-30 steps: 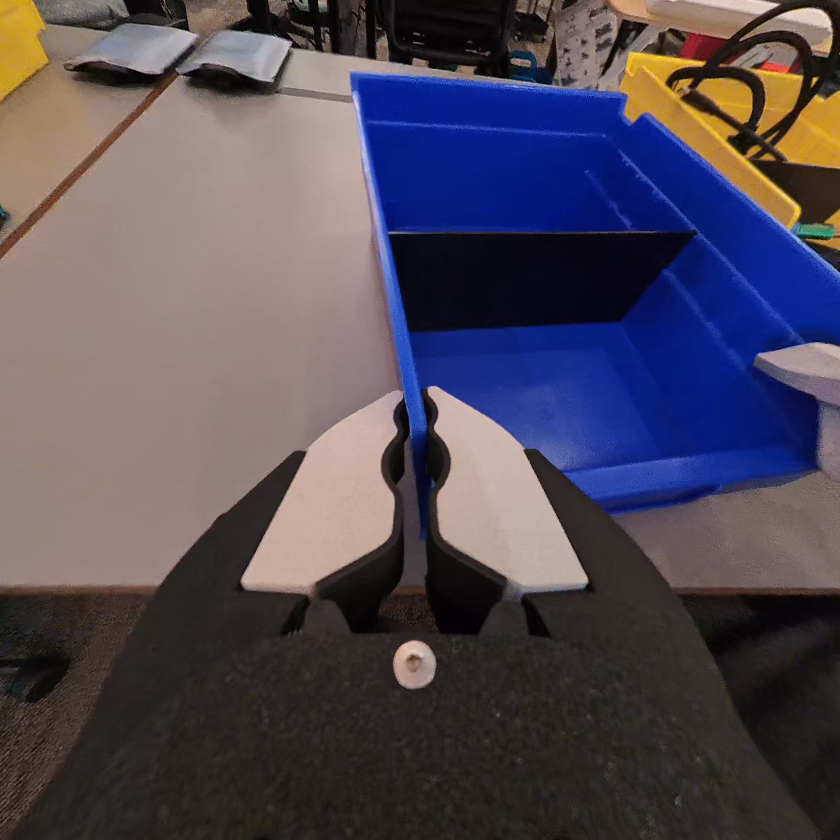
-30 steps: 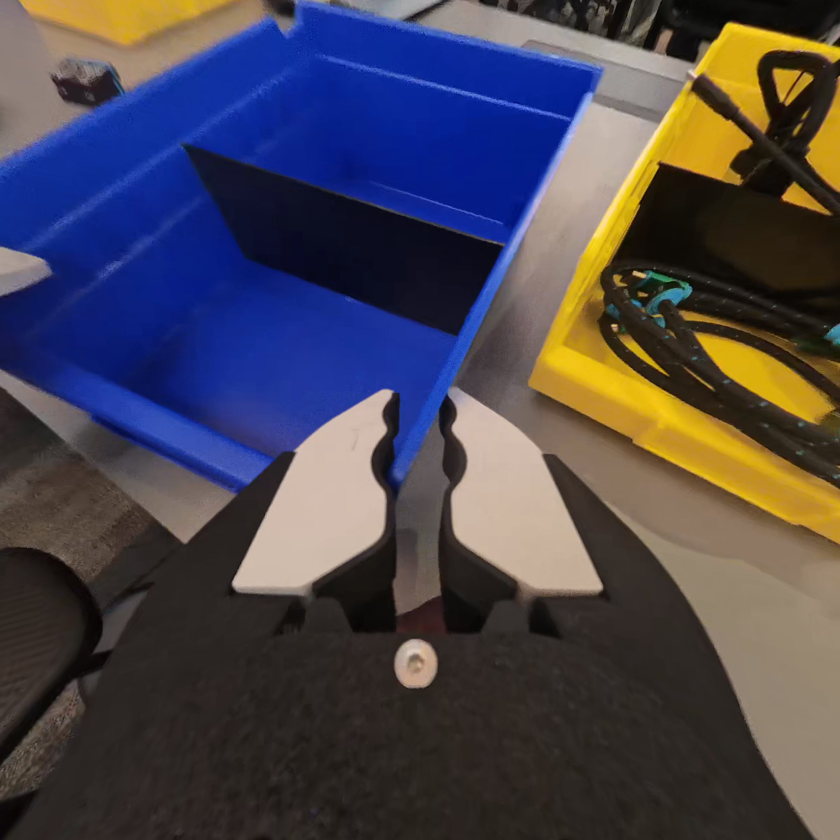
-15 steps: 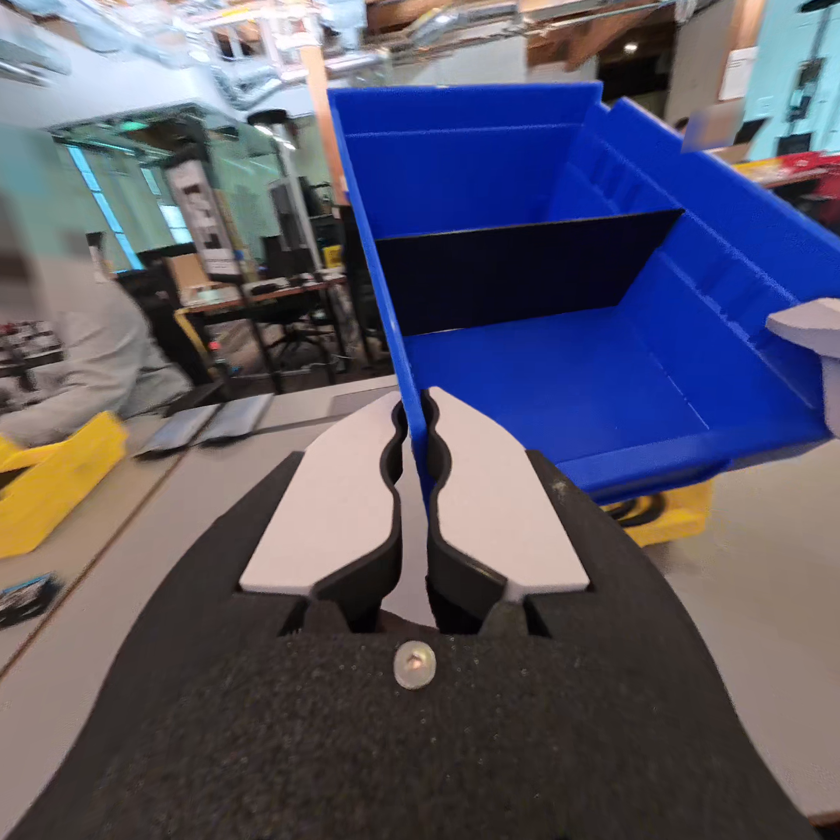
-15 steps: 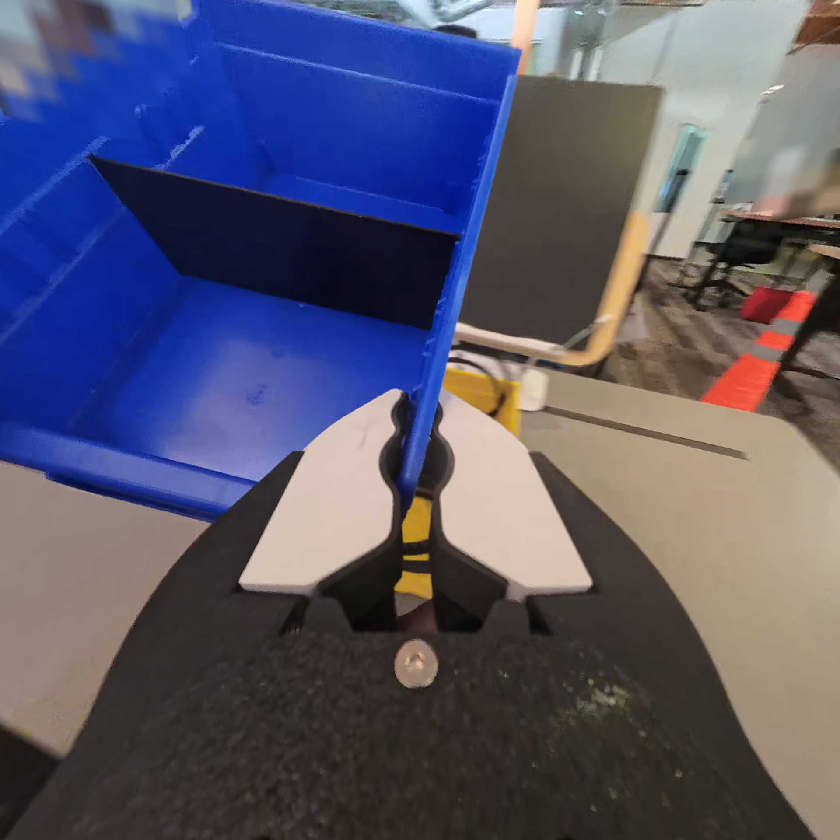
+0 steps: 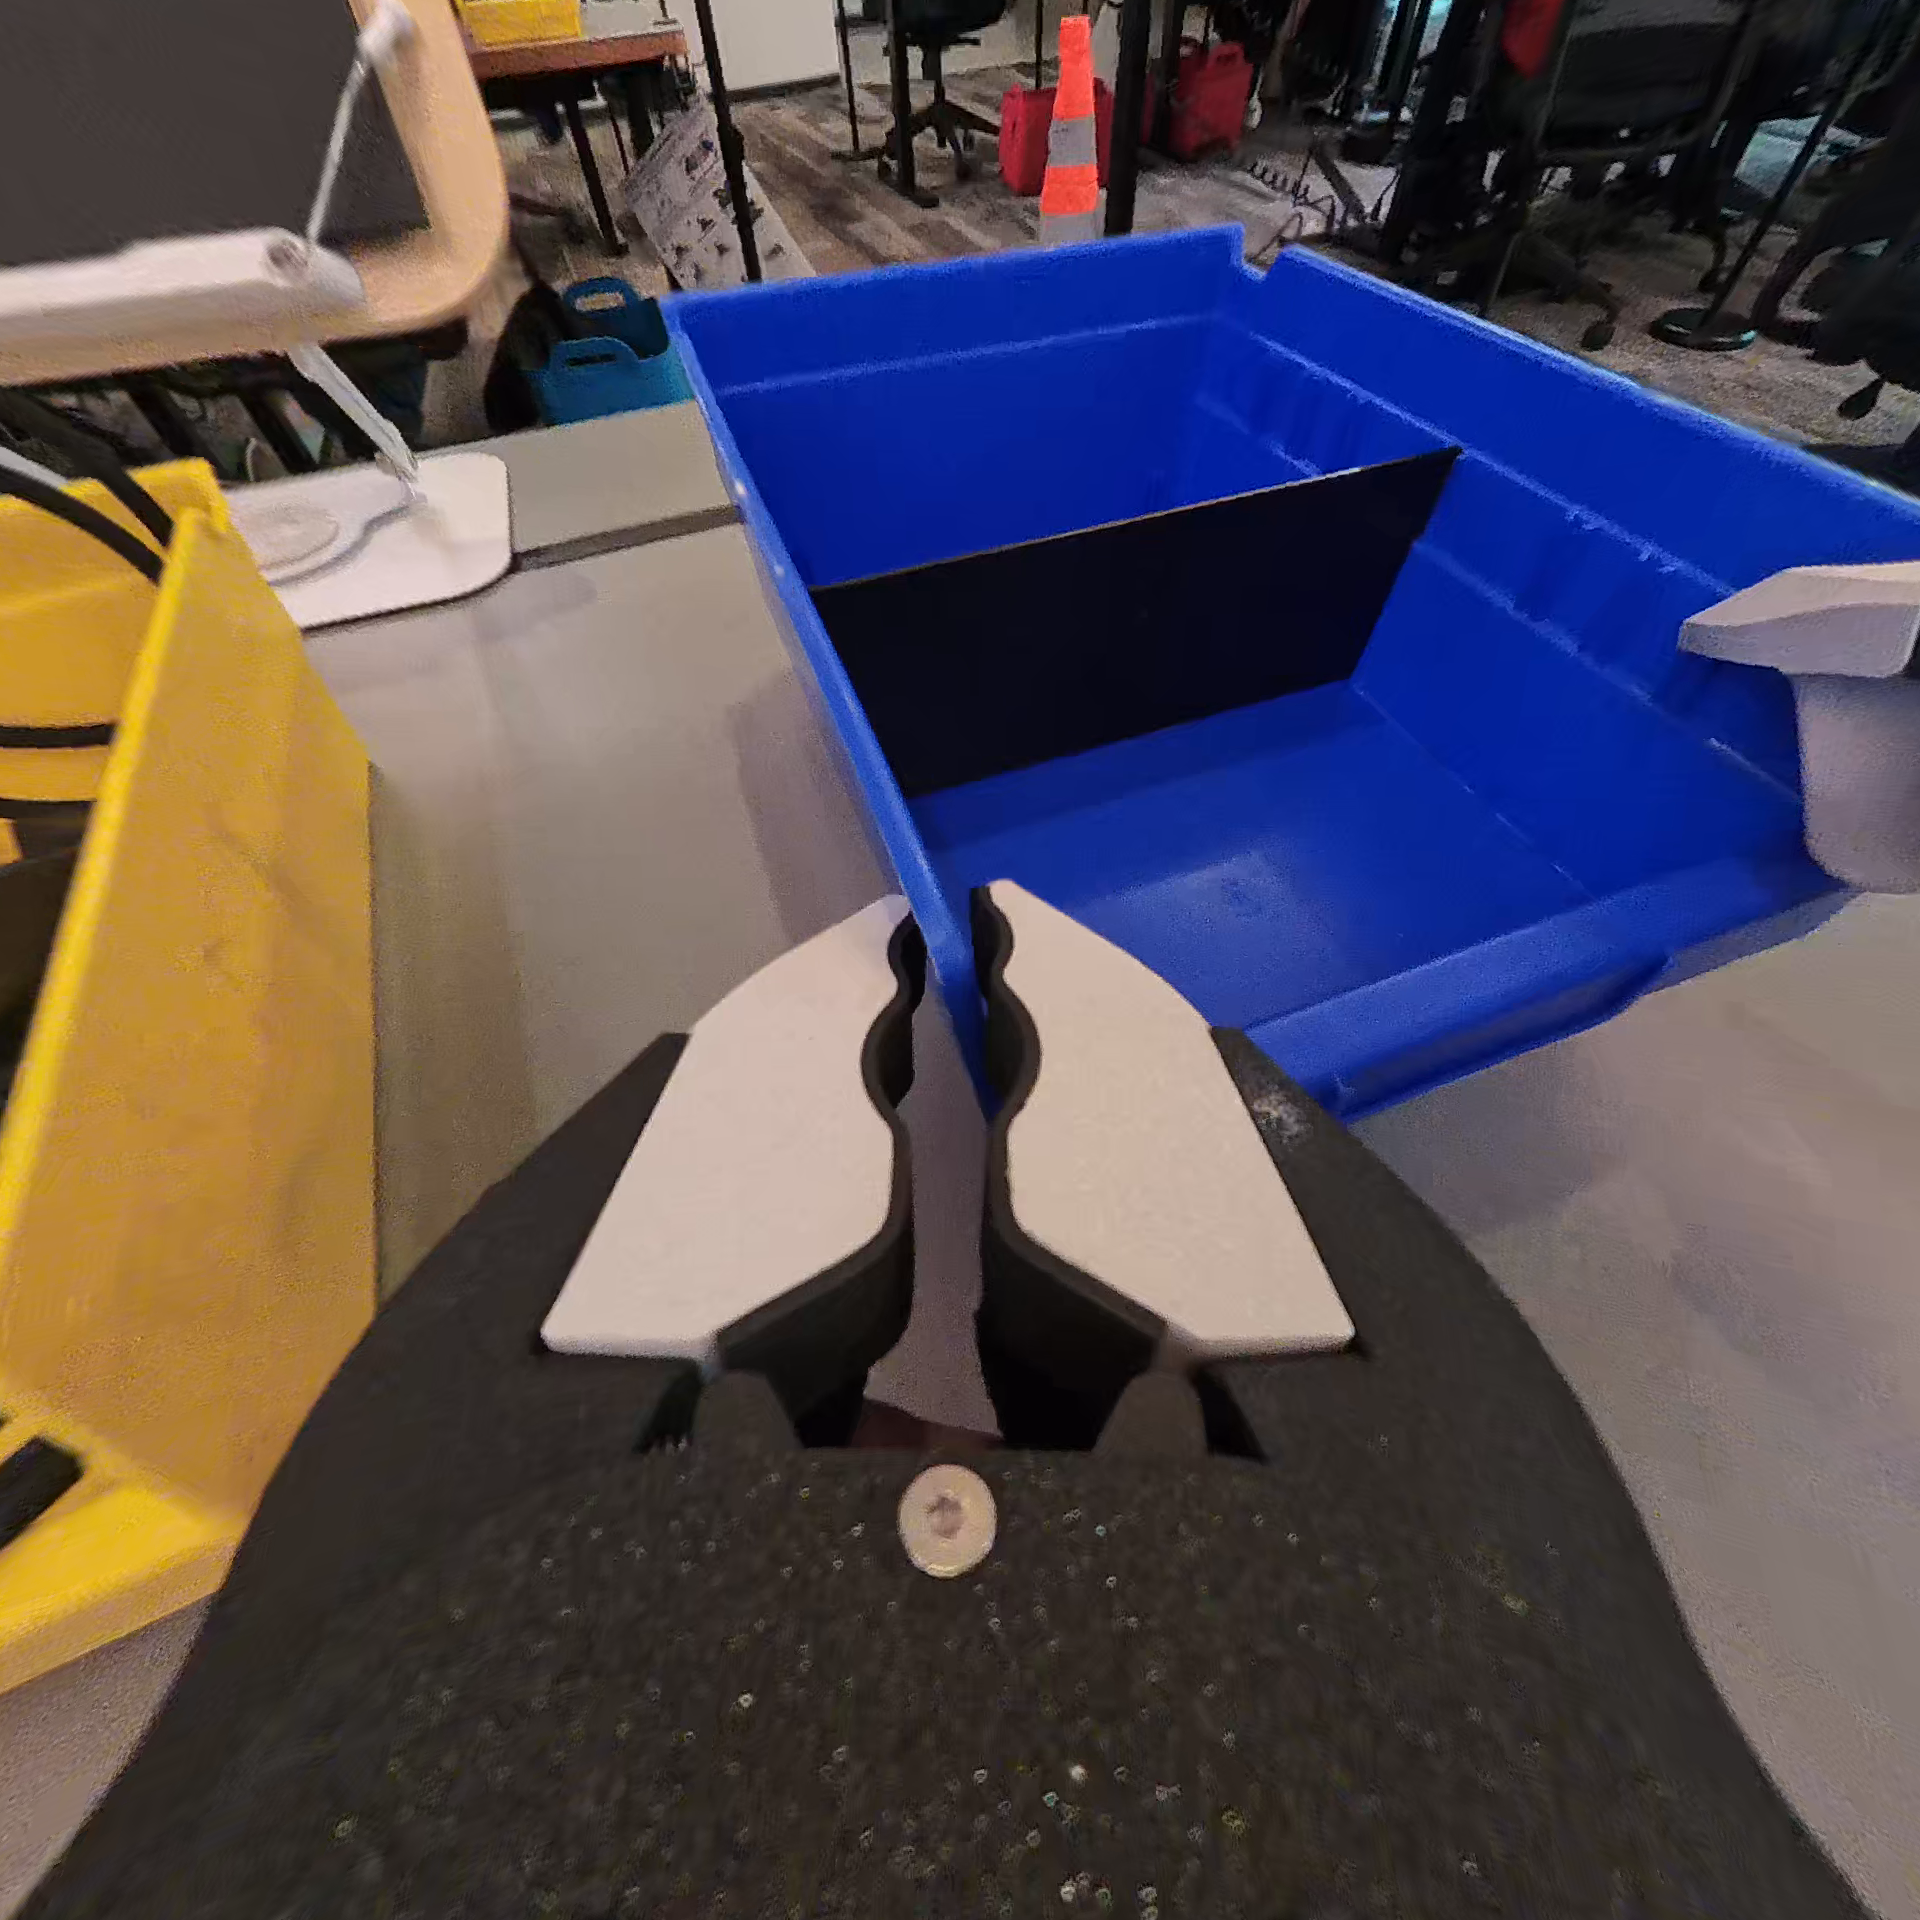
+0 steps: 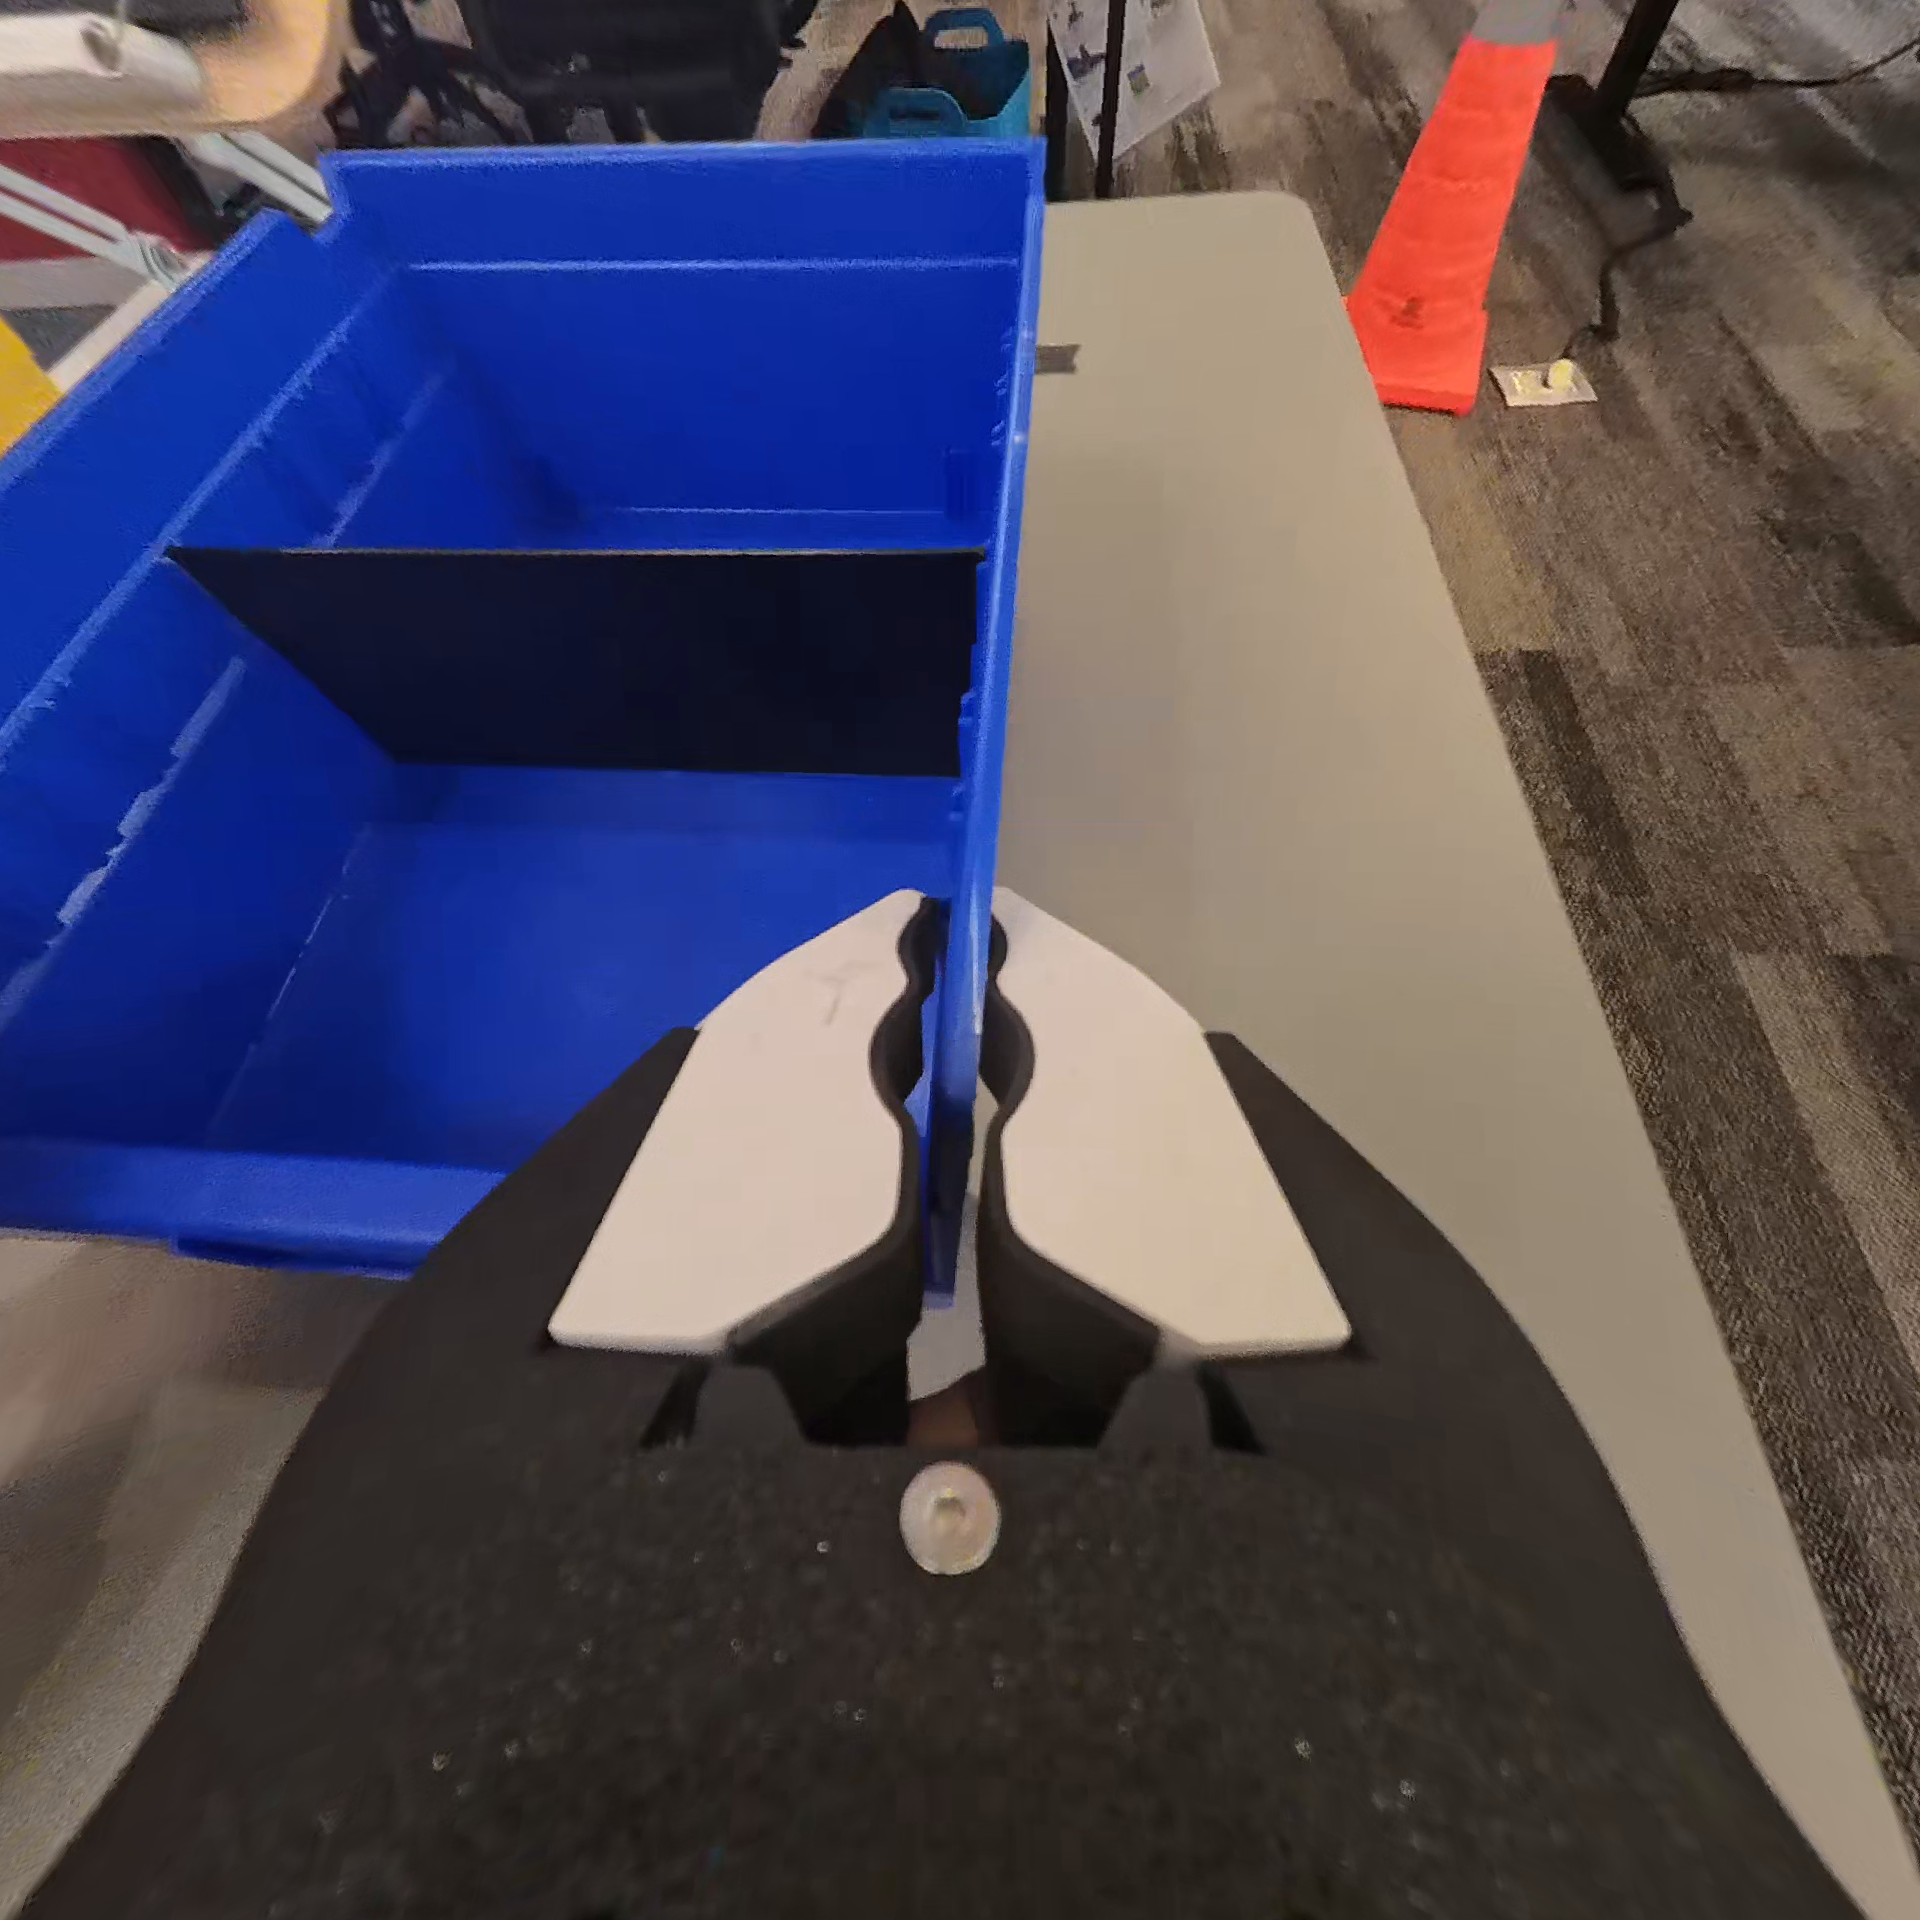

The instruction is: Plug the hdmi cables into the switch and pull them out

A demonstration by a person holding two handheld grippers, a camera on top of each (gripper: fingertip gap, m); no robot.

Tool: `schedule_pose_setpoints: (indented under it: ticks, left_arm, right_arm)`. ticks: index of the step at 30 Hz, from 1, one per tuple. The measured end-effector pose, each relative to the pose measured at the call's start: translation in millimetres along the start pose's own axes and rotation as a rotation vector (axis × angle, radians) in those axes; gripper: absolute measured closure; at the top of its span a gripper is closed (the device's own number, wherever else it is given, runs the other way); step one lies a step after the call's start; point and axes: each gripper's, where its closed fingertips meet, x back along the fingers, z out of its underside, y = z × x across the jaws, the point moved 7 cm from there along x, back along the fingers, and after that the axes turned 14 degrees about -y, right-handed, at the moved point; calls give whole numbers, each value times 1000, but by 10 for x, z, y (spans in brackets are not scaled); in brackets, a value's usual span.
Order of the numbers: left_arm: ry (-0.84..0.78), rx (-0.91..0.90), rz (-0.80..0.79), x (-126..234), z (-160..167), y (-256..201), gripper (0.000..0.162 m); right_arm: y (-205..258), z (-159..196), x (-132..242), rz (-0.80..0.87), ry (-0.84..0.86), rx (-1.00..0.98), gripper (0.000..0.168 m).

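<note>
A: Swung round since half a second back: blue bin (image 5: pixel 1299 935) down from mid-air against the room, now low over the grey table (image 5: pixel 582 790). Whether touching it, cannot tell.

B: Jaws?

A: Left gripper (image 5: pixel 948 925) clamped on the bin's left side wall near the front corner, only the wall's thickness between the fingers. Right gripper (image 6: pixel 961 914) clamped likewise on the right side wall; its grey fingertip (image 5: pixel 1808 623) visible at the far right of the left wrist view.

B: Inside the bin?

A: Black divider (image 6: pixel 623 655) across the middle. Bare blue floor in the near compartment.

B: Beyond?

A: Yellow bin (image 5: pixel 177 1039) just left, apart from the blue one, black cables (image 5: pixel 83 499) looping over its rim. White stand base (image 5: pixel 384 530) behind it. Orange cone (image 6: pixel 1455 229) on the floor past the table edge.

B: Switch?

A: Not seen in either view.
</note>
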Motion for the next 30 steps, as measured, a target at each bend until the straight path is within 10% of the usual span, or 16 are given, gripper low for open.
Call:
schedule_pose_setpoints:
  ticks: [9, 17, 23, 27, 30]
  left_arm:
    - [107, 75, 163, -145, 70, 46, 142]
    - [-25, 113, 355, 1054, -391, 1062, 118]
    - [-55, 51, -73, 1616, -48, 2591, 118]
    - [51, 80, -146, 1535, 227, 2903, 114]
    - [85, 81, -138, 1319, 321, 2981, 111]
  right_arm:
    - [-81, 126, -287, 0, -25, -50, 163]
    - [92, -412, 227, 58, -240, 118, 150]
    - [1394, -716, 288, -269, -316, 199, 143]
    - [2651, -270, 154, -632, -185, -94, 118]
    - [3113, 138, -27, -577, -46, -111, 118]
